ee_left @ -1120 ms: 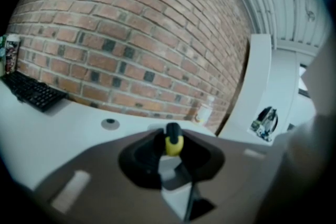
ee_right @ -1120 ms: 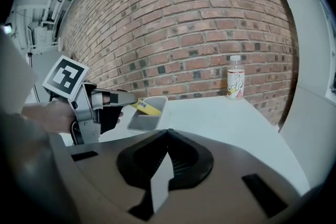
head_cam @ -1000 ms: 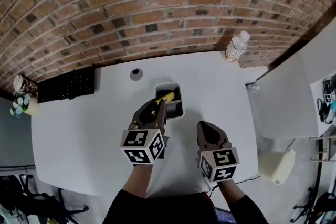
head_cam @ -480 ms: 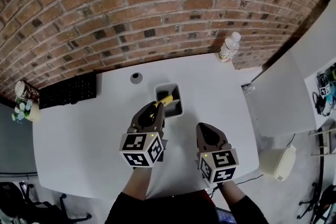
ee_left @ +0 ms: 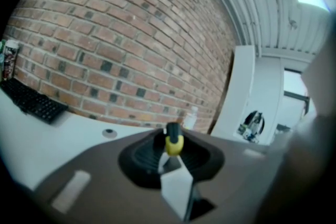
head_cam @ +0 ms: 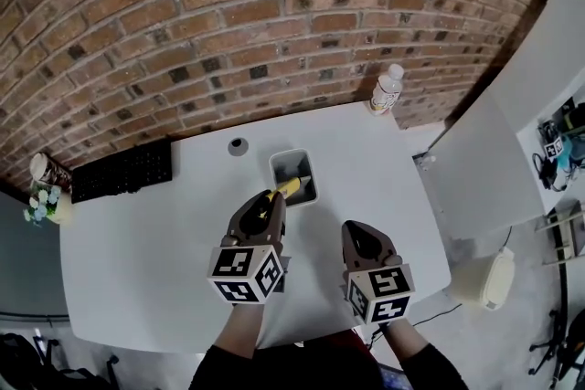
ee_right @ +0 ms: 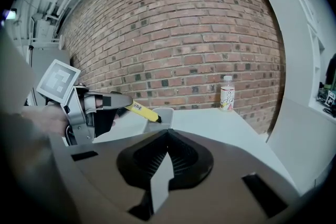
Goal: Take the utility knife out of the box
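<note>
Gripping the yellow utility knife (head_cam: pixel 288 188), my left gripper (head_cam: pixel 271 201) has its fingers clamped on the handle, with the knife's dark tip over the near rim of the box (head_cam: pixel 292 152). My right gripper (head_cam: pixel 361 233) hovers right of the box, fingers together and empty.

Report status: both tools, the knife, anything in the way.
Left tool shut on yellow-handled utility knife; right tool shut, empty. Knife tip over white plastic box rim. Nothing blocking.
</note>
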Demonstrator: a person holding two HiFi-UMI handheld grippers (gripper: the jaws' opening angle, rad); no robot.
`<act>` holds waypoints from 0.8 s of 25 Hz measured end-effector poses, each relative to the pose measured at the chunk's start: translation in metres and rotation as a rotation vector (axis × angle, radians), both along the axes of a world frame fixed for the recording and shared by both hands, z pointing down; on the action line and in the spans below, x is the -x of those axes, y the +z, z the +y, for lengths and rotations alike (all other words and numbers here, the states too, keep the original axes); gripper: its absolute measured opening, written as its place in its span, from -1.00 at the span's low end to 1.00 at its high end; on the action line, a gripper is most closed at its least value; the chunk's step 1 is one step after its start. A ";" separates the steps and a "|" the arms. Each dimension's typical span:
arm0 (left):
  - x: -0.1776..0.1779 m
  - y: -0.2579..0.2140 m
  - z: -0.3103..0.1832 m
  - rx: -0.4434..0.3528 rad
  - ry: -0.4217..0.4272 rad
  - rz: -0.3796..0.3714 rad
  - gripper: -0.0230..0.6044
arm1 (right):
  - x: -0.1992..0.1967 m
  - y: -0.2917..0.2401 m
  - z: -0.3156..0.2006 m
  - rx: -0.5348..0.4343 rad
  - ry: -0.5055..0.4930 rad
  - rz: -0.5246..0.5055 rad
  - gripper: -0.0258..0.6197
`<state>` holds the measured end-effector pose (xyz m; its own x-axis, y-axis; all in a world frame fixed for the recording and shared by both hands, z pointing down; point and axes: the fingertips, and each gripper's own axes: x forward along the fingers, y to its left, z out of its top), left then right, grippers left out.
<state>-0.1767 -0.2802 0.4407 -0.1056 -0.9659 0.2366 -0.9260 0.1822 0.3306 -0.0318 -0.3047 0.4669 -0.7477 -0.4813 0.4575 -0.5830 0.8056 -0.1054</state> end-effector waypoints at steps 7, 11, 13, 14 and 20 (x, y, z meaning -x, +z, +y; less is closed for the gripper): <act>-0.014 -0.009 0.018 -0.020 0.055 -0.009 -0.69 | -0.006 -0.009 0.018 -0.033 0.023 -0.008 -0.90; -0.020 -0.016 0.029 -0.038 0.087 -0.016 -0.69 | -0.009 -0.016 0.028 -0.051 0.044 -0.015 -0.90; -0.023 -0.019 0.035 -0.043 0.103 -0.018 -0.69 | -0.012 -0.019 0.034 -0.058 0.057 -0.017 -0.90; -0.025 -0.021 0.038 -0.045 0.111 -0.019 -0.69 | -0.013 -0.021 0.036 -0.061 0.063 -0.019 -0.90; -0.035 -0.024 0.056 -0.054 0.175 -0.024 -0.69 | -0.020 -0.030 0.056 -0.086 0.109 -0.025 -0.90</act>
<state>-0.1418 -0.2240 0.4164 0.0606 -0.9811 0.1837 -0.9499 -0.0001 0.3126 -0.0122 -0.2491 0.4372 -0.6994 -0.5972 0.3928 -0.6658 0.7441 -0.0542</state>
